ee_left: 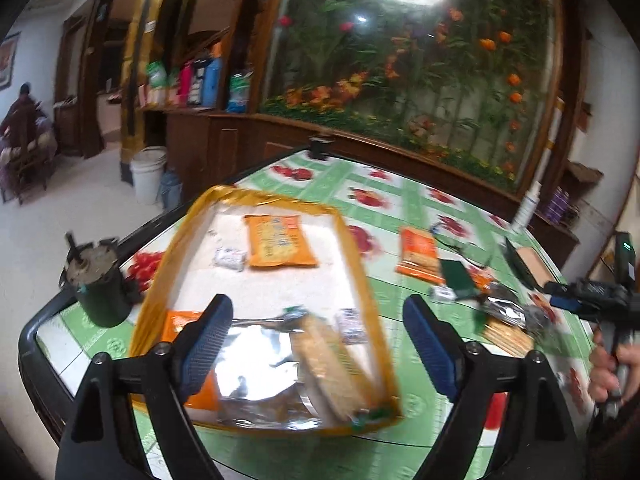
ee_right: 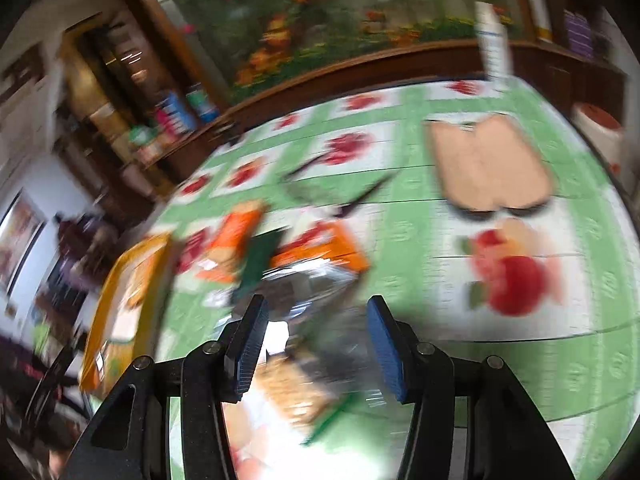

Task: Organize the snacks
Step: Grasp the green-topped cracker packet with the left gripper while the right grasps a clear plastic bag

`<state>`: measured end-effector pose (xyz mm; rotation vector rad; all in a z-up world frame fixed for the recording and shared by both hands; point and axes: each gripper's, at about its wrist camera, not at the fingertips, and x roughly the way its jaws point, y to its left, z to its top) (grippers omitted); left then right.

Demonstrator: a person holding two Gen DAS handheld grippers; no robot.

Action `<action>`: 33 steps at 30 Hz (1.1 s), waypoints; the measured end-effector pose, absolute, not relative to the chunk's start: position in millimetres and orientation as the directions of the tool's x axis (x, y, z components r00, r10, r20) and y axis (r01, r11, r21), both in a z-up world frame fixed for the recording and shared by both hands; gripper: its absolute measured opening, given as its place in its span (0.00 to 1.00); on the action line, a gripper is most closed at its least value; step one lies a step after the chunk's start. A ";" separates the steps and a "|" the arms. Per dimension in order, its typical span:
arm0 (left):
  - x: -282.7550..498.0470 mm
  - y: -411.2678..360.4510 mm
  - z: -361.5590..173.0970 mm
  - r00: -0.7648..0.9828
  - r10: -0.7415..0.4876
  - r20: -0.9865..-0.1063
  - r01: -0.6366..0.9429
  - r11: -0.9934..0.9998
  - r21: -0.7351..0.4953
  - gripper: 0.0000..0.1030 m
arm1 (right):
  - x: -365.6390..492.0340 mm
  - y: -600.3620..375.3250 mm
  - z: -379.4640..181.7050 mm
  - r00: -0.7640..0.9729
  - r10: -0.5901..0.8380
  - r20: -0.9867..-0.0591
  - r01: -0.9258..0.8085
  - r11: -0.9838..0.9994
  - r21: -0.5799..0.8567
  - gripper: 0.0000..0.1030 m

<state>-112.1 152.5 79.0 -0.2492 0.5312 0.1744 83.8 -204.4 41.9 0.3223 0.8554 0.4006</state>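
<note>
A tray with an orange rim [ee_left: 160,280] lies on the green flowered tablecloth [ee_left: 400,208]. In it are an orange snack packet [ee_left: 280,240], a small white packet [ee_left: 230,258] and a silver foil cracker pack [ee_left: 280,360]. My left gripper [ee_left: 316,304] hangs open above that pack, its pads clear of it. To the right, loose snacks lie in a pile: an orange pack [ee_left: 420,256], a green packet [ee_left: 458,276] and crackers in foil [ee_left: 506,332]. My right gripper [ee_right: 316,304] is over this pile, half open. The foil [ee_right: 312,280] and crackers [ee_right: 292,388] below it are smeared like the table.
A dark pot [ee_left: 96,284] stands at the table's left edge beside the tray. Brown cardboard [ee_right: 488,164], a white bottle [ee_right: 494,44] and spectacles [ee_right: 340,196] lie further back. A hand [ee_left: 612,364] grips the right gripper's handle. A wooden cabinet with a flower picture runs behind the table.
</note>
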 end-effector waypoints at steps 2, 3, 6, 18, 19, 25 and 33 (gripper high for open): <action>-109.9 141.7 81.6 0.851 0.063 -0.521 -0.188 0.964 -0.191 0.86 | 93.7 -225.5 33.1 0.584 0.435 -0.686 -0.114 0.880 0.461 0.53; -108.9 136.4 81.4 0.851 0.043 -0.524 -0.170 0.966 -0.197 0.86 | 97.1 -231.5 29.4 0.572 0.440 -0.692 -0.091 0.873 0.480 0.53; -103.5 124.6 78.3 0.840 -0.019 -0.542 -0.123 0.967 -0.224 0.86 | 107.6 -240.0 11.7 0.516 0.449 -0.729 -0.033 0.861 0.507 0.53; -78.1 81.1 80.5 0.791 -0.139 -0.596 0.003 0.975 -0.223 0.86 | 78.8 -186.2 14.4 0.286 0.718 -0.635 -0.224 0.694 0.684 0.64; -71.7 78.7 82.0 0.782 -0.161 -0.602 0.020 0.972 -0.234 0.86 | 77.4 -191.0 18.0 0.319 0.690 -0.650 -0.219 0.721 0.658 0.64; -8.3 53.4 78.9 0.669 -0.289 -0.684 0.122 0.951 -0.282 0.86 | 75.7 -219.3 11.1 0.358 0.697 -0.621 -0.106 0.692 0.714 0.64; -0.7 38.7 33.1 0.563 -0.162 -0.810 -0.002 0.980 -0.198 0.86 | 76.4 -222.6 24.9 0.365 0.724 -0.585 -0.122 0.661 0.741 0.64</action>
